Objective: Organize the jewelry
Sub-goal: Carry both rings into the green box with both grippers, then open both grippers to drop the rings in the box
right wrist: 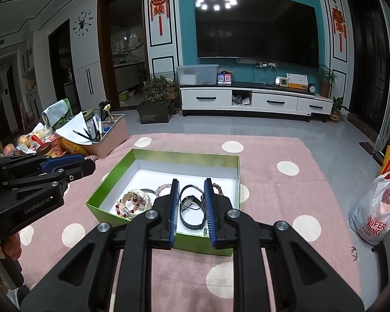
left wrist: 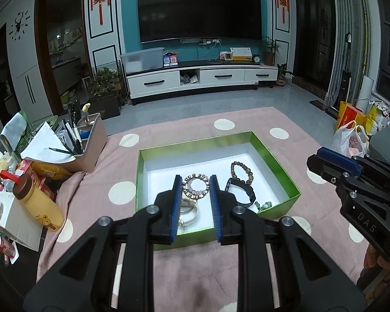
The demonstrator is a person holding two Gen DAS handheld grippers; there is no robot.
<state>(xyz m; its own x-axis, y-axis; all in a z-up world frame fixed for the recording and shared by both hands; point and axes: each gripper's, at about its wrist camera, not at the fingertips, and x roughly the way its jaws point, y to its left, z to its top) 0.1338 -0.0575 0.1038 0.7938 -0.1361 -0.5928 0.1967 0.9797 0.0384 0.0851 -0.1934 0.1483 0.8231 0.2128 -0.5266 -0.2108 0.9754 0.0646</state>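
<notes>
Item: green box (left wrist: 270, 153), frame centre, already holding beaded bracelets (left wrist: 195, 186) and watch (left wrist: 243, 192); my left fingers (left wrist: 195, 202) and right fingers (right wrist: 191, 208) narrow, empty; little apparently left.

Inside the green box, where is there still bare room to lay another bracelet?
The green cardboard box has bare white floor along its far wall and far-left corner. The near half is crowded: pale bead bracelet, brown bead bracelet, black wristwatch.

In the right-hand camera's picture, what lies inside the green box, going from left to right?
Red and pale bead bracelet → cream bangle → pink bead bracelet → black watch → brown bead bracelet, all in the green box.
</notes>
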